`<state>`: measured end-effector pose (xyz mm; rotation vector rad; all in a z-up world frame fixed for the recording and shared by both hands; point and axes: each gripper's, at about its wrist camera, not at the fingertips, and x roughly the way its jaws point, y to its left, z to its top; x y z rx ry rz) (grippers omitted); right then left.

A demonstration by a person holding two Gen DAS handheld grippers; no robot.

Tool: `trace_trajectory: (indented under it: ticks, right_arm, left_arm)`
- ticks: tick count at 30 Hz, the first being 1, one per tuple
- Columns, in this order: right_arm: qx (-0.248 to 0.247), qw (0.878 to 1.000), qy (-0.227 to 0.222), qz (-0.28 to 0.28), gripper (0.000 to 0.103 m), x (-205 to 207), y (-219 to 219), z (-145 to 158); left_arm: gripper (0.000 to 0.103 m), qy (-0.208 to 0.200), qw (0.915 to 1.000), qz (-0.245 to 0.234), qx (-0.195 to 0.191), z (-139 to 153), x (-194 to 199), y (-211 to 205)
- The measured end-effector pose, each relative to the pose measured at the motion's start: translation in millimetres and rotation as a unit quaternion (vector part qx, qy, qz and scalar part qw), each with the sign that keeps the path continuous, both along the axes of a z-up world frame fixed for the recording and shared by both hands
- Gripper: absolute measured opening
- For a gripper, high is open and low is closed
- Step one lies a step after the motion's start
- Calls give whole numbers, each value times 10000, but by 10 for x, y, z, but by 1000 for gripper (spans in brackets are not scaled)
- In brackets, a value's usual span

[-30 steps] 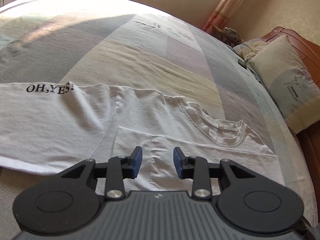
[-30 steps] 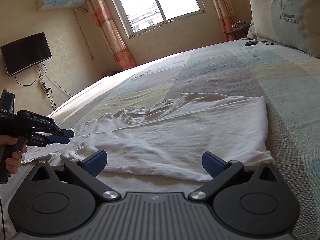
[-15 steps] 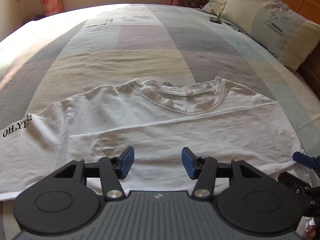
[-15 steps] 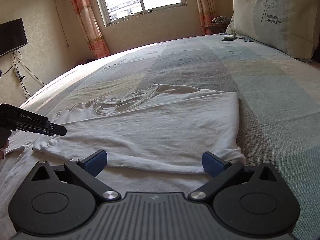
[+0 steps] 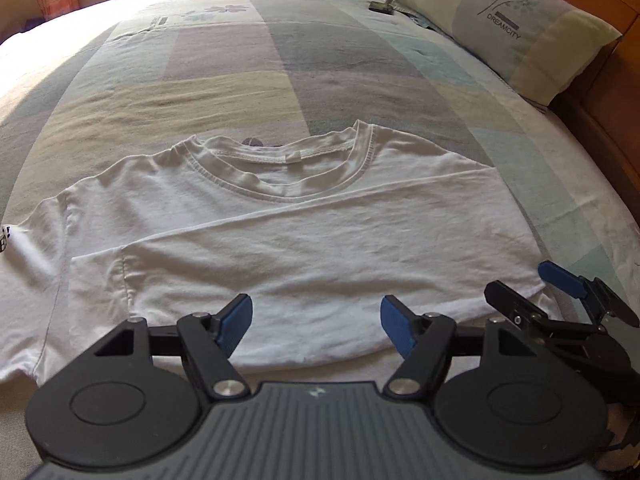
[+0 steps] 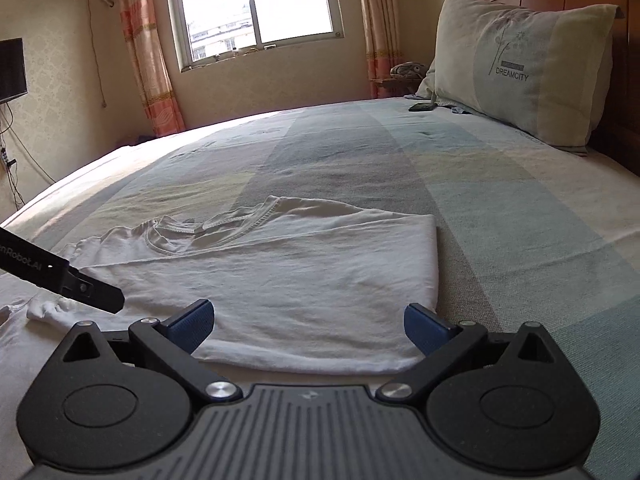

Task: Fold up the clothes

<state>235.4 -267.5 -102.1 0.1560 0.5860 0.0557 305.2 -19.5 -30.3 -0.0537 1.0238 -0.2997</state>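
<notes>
left wrist alone shows shirt (image 5: 304,240) collar label (image 5: 295,156).

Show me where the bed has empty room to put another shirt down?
The widest bare patch of bedspread lies beyond the white T-shirt collar, toward the window. A narrower strip runs between the shirt's folded edge and the pillow. The near edge is crowded: both open tools, left and right, hover there.

The pillow (image 6: 520,68) bears the print "DREAMCITY", and the left claw (image 6: 86,286) body shows partial lettering "nRobot.AI".
</notes>
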Motion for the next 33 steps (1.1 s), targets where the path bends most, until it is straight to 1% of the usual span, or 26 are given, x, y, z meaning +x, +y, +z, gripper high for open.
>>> trace_trajectory:
  ticks: [1, 2, 6, 7, 9, 10, 12, 15, 19, 21, 23, 24, 25, 26, 32, 33]
  right_arm:
    - [6, 9997, 188, -125, 103, 52, -50, -47]
    - [34, 9998, 201, -78, 103, 64, -83, -61]
    - [-19, 9995, 72, -298, 103, -36, -106, 33]
    - [65, 9998, 53, -183, 103, -49, -107, 50]
    - [218, 9998, 21, 46, 103, -72, -106, 82]
    - [181, 9997, 52, 151, 103, -73, -80, 94]
    - [-48, 9993, 190, 316, 103, -77, -26, 111]
    - [-413, 9969, 398, 536, 103, -74, -21, 117]
    - [-542, 9948, 617, 600, 103, -62, -111, 83]
    - [-602, 9937, 750, 577, 103, -44, -150, 49]
    - [-672, 9930, 830, 512, 103, -24, -187, 12]
    - [-688, 9928, 852, 490, 103, -18, -194, 3]
    - [-703, 9926, 875, 468, 103, -11, -202, -5]
    - [-718, 9924, 892, 451, 103, -6, -207, -13]
    - [-774, 9919, 843, 545, 103, -17, -168, -30]
    - [-758, 9921, 838, 543, 103, -20, -171, -25]
  left_arm:
    - [72, 58, 9999, -60, -120, 74, 13, -43]
    - [72, 118, 9995, -127, -247, 148, 31, -91]
    - [76, 136, 9953, -561, -782, 441, 157, -430]
    - [77, 163, 9933, -694, -910, 492, 222, -552]
    - [79, 287, 9902, -926, -1002, 505, 381, -805]
    - [80, 385, 9890, -1000, -1020, 484, 468, -930]
    - [80, 721, 9844, -1102, -1166, 347, 632, -1140]
    - [80, 1039, 9761, -1170, -1506, 46, 788, -1407]
    - [80, 1509, 9673, -1293, -1576, -385, 916, -1722]
    - [79, 1616, 9644, -1272, -1660, -517, 973, -1805]
    - [80, 1569, 9622, -1259, -1834, -562, 1033, -1865]
    - [81, 1548, 9614, -1243, -1904, -572, 1058, -1883]
    - [85, 1522, 9611, -1224, -1953, -576, 1082, -1898]
    - [86, 1493, 9608, -1207, -1998, -578, 1107, -1914]
    - [86, 1321, 9586, -1098, -2269, -594, 1257, -2006]
    - [86, 1325, 9587, -1121, -2255, -599, 1276, -2025]
